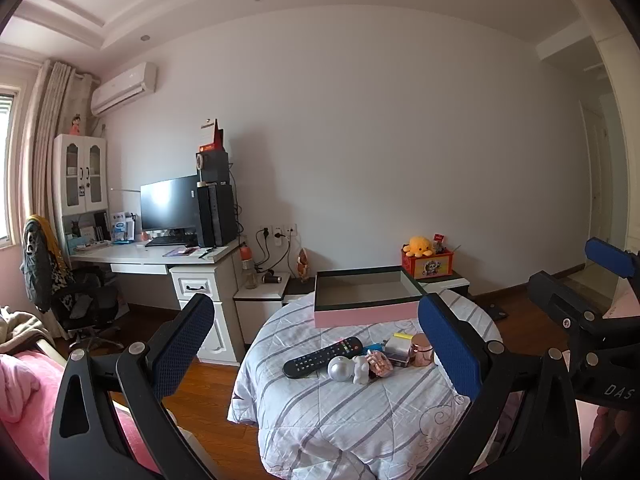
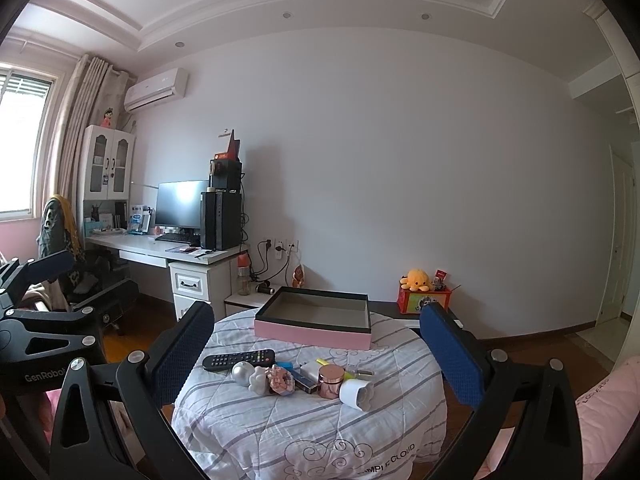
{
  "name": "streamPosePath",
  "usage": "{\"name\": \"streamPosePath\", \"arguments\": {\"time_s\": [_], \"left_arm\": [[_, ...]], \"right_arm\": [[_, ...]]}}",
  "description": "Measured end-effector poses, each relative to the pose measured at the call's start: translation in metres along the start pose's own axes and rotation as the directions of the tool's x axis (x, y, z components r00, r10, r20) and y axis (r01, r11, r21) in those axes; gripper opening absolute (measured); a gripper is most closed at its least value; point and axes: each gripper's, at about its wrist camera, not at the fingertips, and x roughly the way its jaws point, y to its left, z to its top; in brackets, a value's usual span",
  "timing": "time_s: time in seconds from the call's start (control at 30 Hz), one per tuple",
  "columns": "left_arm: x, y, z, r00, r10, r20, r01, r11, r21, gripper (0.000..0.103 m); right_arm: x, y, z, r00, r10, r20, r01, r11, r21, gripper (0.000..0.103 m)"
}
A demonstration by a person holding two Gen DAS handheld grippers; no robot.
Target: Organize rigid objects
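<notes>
On the quilt-covered table (image 2: 304,432) ahead of you, the remote (image 2: 239,360) lies with its long axis left to right, before the empty box (image 2: 314,330). Your left gripper (image 1: 316,344) seems nearer; both it and the right gripper (image 2: 316,350) stand wide apart, holding nothing.

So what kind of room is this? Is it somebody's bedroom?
Most likely a bedroom that doubles as a study. A desk with a computer monitor stands by the window, pink bedding shows at the left edge, and a yellow plush toy sits on a low cabinet.
</notes>
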Motion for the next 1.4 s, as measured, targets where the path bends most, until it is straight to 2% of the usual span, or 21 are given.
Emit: {"name": "streamPosePath", "arguments": {"time_s": [1.4], "left_arm": [[0.014, -0.010, -0.005, 1.000, -0.001, -0.029, 0.002, 1.000, 0.022, 0.103]], "right_arm": [[0.001, -0.003, -0.006, 1.000, -0.007, -0.017, 0.007, 1.000, -0.004, 0.103]]}}
